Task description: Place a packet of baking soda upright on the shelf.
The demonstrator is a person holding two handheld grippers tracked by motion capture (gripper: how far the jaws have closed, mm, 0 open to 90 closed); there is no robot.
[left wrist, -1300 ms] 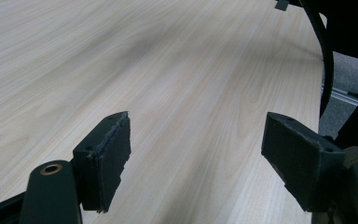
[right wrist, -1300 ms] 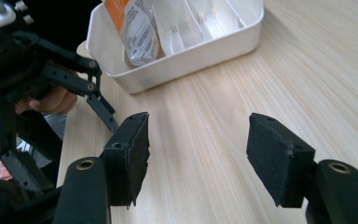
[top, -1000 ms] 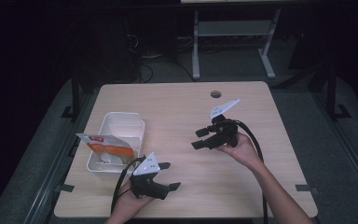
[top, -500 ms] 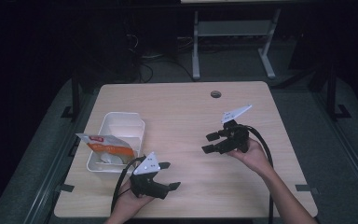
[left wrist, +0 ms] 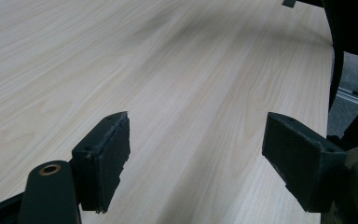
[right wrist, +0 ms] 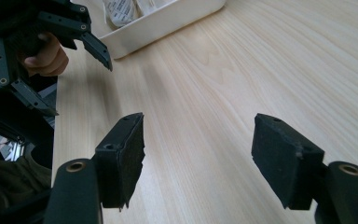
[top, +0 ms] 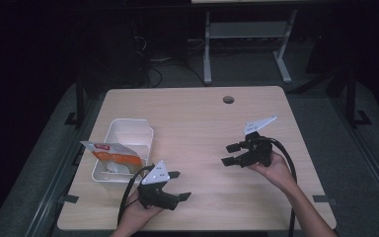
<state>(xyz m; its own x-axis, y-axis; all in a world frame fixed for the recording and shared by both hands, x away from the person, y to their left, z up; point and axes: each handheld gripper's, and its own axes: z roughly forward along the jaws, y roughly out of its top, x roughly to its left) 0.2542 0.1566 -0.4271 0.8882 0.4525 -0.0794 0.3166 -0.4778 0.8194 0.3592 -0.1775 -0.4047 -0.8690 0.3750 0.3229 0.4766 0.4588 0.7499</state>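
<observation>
A person is sitting at a pale wooden table (top: 197, 123), holding a two-jaw gripper in each hand. The left gripper (top: 176, 184) is hovering low over the near edge of the table, just right of a white rectangular tray (top: 123, 129); in the left gripper view its jaws are standing wide apart with nothing but bare wood grain between the pads (left wrist: 107, 158). The right gripper (top: 231, 154) is hanging over the right half of the table, well apart from the tray and pointing left across the board; its jaws have just been opening further and are gaping wide, gripping nothing, with only tabletop lying between them in the right gripper view. The tray is sitting at the table's left side, and a white and orange packet (top: 112, 152) is lying across its near left corner, partly overhanging the rim. In the right gripper view, the tray's white wall (right wrist: 163, 23) is showing at the top, with the left gripper's black jaws and the fingers (right wrist: 46, 58) holding it at the upper left
</observation>
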